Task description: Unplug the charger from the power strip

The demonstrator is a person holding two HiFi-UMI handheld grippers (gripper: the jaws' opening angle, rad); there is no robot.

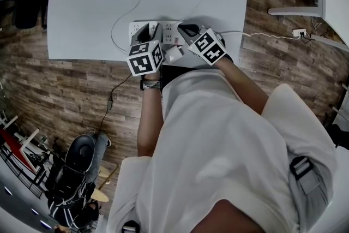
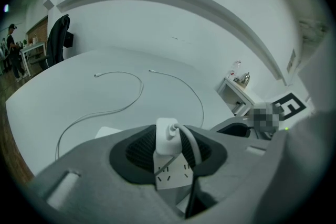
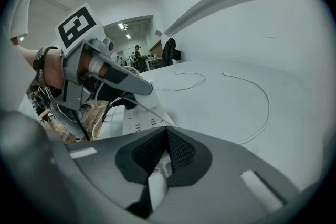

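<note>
Left gripper view has the left gripper (image 2: pixel 169 135) clamped on the white charger (image 2: pixel 166 141), plugged into the power strip (image 2: pixel 171 178) on the counter (image 2: pixel 105 107); the right gripper (image 3: pixel 167 131), jaws together, appears to pin the strip, so next likely comes a straight pull out of the socket

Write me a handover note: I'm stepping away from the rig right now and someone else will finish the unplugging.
Left gripper: shut on the charger, which sits plugged into the power strip on the table.
Right gripper: closed at the power strip's right end, apparently pinning it down.
Done: both grips look set.
Left to do: pull the charger out of its socket.
</note>
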